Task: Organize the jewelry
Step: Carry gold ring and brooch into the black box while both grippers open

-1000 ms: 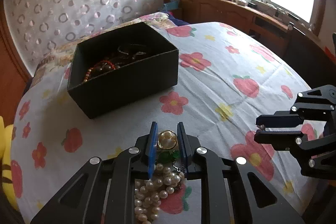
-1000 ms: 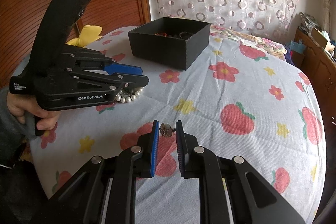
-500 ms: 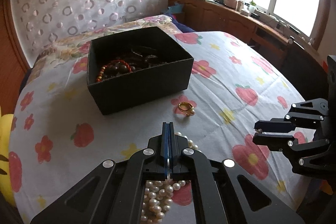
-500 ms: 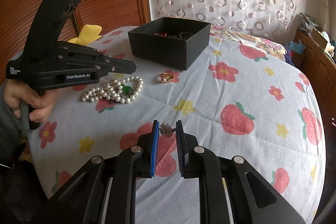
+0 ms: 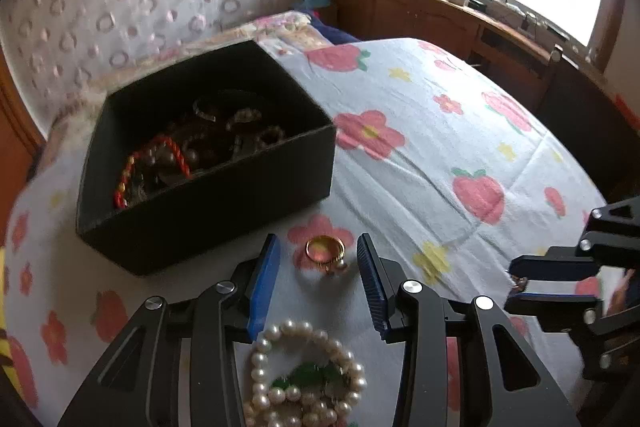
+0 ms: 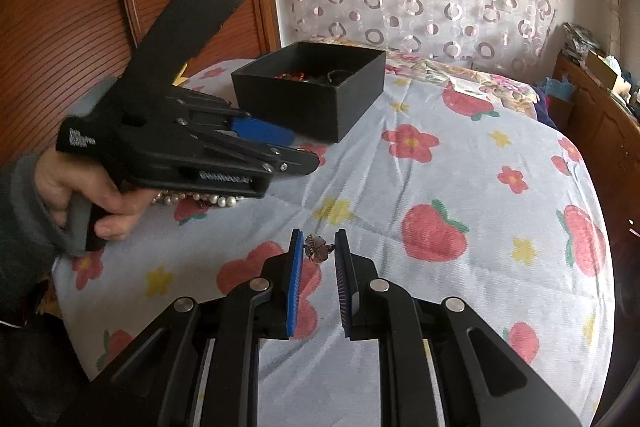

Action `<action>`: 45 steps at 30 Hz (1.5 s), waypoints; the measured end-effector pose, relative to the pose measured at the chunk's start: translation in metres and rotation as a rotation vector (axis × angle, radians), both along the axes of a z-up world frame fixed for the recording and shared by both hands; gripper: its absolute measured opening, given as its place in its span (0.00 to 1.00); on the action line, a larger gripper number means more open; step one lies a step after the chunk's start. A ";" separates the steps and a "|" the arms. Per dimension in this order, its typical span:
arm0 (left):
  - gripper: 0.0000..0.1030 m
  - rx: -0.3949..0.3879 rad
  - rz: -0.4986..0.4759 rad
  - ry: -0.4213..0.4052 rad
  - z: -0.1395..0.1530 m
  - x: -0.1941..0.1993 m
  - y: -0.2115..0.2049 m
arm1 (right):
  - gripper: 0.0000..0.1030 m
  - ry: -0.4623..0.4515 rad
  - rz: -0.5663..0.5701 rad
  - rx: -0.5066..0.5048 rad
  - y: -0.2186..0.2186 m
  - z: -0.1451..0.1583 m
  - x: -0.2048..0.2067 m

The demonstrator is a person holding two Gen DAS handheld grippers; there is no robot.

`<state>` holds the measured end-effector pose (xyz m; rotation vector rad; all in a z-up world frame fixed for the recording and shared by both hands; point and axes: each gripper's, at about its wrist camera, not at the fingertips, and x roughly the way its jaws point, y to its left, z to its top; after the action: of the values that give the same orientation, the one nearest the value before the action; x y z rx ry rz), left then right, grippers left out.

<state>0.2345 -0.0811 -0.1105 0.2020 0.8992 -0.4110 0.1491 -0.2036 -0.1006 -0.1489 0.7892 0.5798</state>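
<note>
Overhead of nothing but a bed [image 5: 420, 155], its quilted strawberry-print cover carries a matte black box [image 5: 208, 187] heaped with beads. Just beside the box, the left gripper [image 5: 318, 267], jaws just opening, straddles a gold ring [image 5: 325, 251] untouched. Farther off, the right gripper [image 6: 319, 251] pinches a small earring [image 6: 316, 249].

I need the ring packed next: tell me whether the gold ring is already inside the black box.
No: the gold ring lies on the floral bedspread in front of the black box, between the left tool's open fingers.
</note>
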 end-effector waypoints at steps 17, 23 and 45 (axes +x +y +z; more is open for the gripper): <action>0.18 -0.083 0.084 -0.157 0.061 -0.016 0.031 | 0.17 -0.090 0.008 0.019 0.006 0.029 0.037; 0.18 -0.088 0.136 -0.198 0.078 0.003 0.048 | 0.17 -0.126 0.026 0.049 0.018 0.048 0.068; 0.35 -0.127 0.246 -0.206 0.076 0.008 0.094 | 0.18 -0.082 0.060 0.028 0.070 0.039 0.136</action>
<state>0.2429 0.0129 -0.0348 0.0150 0.6824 -0.2131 0.2850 -0.1339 -0.0614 -0.1700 0.6988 0.6373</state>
